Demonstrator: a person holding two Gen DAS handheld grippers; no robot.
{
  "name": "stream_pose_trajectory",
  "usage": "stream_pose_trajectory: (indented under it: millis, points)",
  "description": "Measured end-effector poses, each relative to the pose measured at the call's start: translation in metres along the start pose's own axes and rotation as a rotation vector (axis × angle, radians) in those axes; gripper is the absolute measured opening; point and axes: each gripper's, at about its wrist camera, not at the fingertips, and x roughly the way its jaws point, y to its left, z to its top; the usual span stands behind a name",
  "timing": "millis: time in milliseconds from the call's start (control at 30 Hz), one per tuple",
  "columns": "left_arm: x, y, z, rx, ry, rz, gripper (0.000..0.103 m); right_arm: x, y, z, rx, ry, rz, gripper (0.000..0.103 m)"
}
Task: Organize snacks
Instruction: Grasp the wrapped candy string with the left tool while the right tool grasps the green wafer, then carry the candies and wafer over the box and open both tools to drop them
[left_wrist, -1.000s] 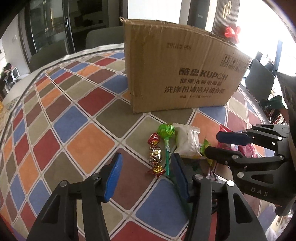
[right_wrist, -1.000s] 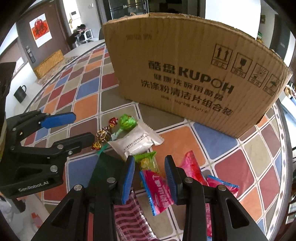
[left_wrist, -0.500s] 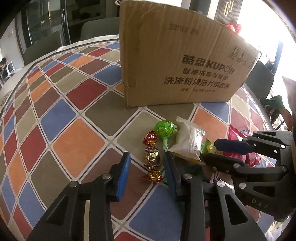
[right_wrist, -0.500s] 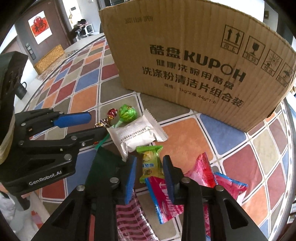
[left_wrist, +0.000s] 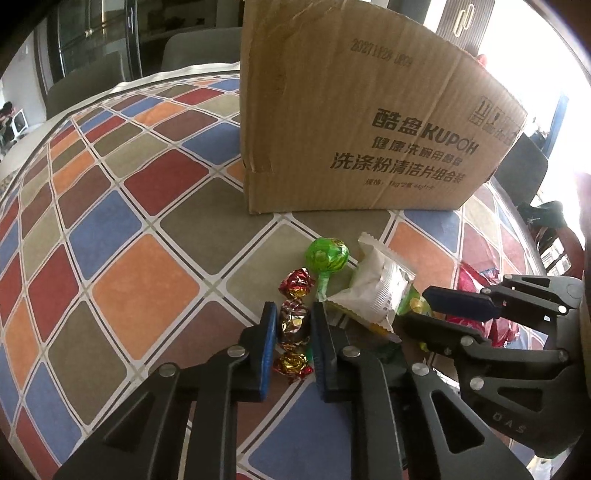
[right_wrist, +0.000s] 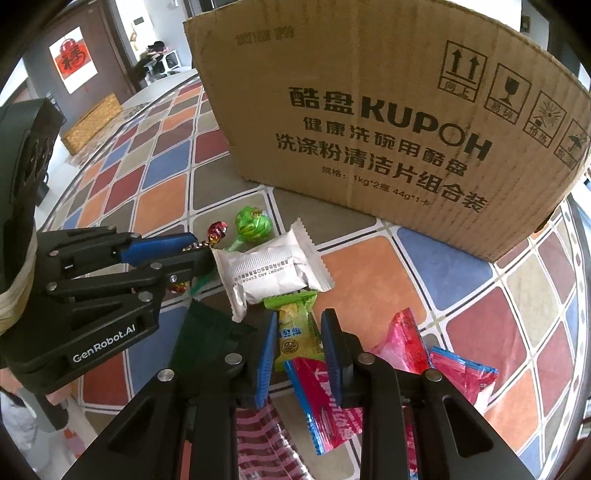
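A cardboard box (left_wrist: 354, 122) stands on the checkered table, also in the right wrist view (right_wrist: 388, 122). Before it lie snacks: a green lollipop (left_wrist: 327, 254), a white packet (left_wrist: 376, 291), a string of foil candies (left_wrist: 293, 321). My left gripper (left_wrist: 293, 317) has its fingers closed around the middle foil candy. My right gripper (right_wrist: 298, 325) has its fingers close on both sides of a green-yellow packet (right_wrist: 295, 328), with a red-blue packet (right_wrist: 317, 398) beneath. Whether either grips firmly is unclear.
More red wrappers (right_wrist: 402, 347) and a pink striped bag (right_wrist: 266, 439) lie at the right. A dark green wrapper (right_wrist: 207, 332) lies between the grippers. Chairs (left_wrist: 199, 51) stand beyond the table's far edge.
Both grippers have moved forward and lower toward the snacks. The left jaws have narrowed around the foil candy string; the right jaws now flank the green-yellow packet.
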Motion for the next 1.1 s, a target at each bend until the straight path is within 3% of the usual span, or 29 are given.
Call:
stream_pose_trajectory:
  millis: [100,367,1100]
  points:
    - [-0.001,0.001,-0.001,-0.002,-0.002,0.006,0.019,0.001,0.002,0.0,-0.003,-0.006,-0.005,0.021]
    - [-0.017,-0.003,-0.006,0.002,-0.035,0.004,0.019,-0.013,0.001,-0.003,0.027,-0.051,-0.002,0.021]
    - [-0.094,-0.024,0.02,0.035,-0.228,-0.043,0.019,-0.096,-0.007,0.009,0.092,-0.291,-0.017,0.021]
